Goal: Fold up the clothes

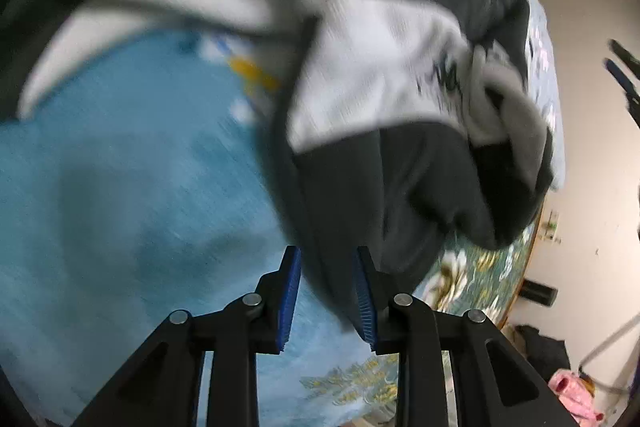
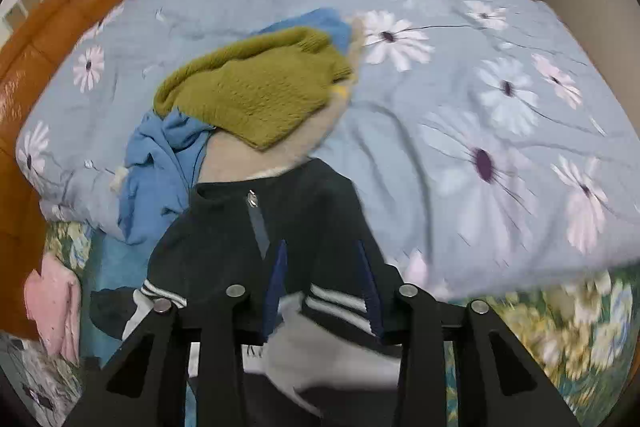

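We work over a bed under a pale blue flowered quilt, with an olive knit sweater piled beyond. The black-and-white jacket lies just ahead. Our left tool stands partly open around its dark fabric; our right tool is partly open above the striped hem.

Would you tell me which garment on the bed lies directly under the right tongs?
The dark zip-up jacket with white stripes; the olive knit sweater and blue garment lie farther away.
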{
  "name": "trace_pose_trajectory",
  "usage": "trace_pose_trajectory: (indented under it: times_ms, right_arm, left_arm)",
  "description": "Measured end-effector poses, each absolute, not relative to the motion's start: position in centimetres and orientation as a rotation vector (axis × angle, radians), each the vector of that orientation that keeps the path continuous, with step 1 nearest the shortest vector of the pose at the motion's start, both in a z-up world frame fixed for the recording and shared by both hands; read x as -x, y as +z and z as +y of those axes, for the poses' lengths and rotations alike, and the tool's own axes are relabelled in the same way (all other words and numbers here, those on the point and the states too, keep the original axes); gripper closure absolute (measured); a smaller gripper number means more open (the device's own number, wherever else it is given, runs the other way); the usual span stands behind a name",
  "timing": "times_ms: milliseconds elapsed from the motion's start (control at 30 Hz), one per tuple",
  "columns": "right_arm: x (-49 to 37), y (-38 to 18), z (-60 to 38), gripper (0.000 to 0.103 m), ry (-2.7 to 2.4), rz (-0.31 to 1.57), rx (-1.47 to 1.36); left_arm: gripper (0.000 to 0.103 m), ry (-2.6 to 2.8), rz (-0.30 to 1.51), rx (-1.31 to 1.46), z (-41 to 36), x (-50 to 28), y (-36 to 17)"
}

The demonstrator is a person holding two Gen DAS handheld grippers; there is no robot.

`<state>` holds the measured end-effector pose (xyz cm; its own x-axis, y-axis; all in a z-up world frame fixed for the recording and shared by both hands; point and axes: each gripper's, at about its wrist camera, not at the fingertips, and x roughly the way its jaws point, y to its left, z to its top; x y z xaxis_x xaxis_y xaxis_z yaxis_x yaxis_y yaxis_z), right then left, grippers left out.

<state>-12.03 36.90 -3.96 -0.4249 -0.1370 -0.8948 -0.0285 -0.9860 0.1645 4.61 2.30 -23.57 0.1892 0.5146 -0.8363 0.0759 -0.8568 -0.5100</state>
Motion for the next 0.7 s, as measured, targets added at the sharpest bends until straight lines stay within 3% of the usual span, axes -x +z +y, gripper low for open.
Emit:
trace_pose_trajectory:
  times_ms: [33,233,400,600,667,700]
  right_arm:
    - [10.5,-4.1,37.6,0.058,-2.582,-0.258,-1.657]
    - [0.3,-10.1,42.2,0.058,-2.446,-0.374,-1.942]
    - [-2.6,-14.9,43.7,0.058,-2.364,-0.532,-2.038]
    - [-1.4,-16.4,42.2,0.053,-2.366,-0.458,-2.032]
    - [-1.2,-16.5,41.9,0.06,-2.38,-0.405,-2.051]
    - [-1.5,-16.6,42.0,0.076,-2.379,-0.41,-2.053]
  left_arm:
    - [0.065,1.707,-0.542,2.126,3.0,-5.0,-23.7]
    - [0.056,1.707,-0.482,2.219,6.6,-7.5,-25.8]
    - [0.056,1.708,-0.515,2.273,8.1,-8.2,-27.0]
    - [0.058,1.751,-0.479,2.292,9.6,-8.3,-27.2]
    - [0.058,1.761,-0.488,2.295,9.9,-8.5,-27.1]
    - [0.058,1.765,-0.489,2.296,10.0,-8.6,-27.0]
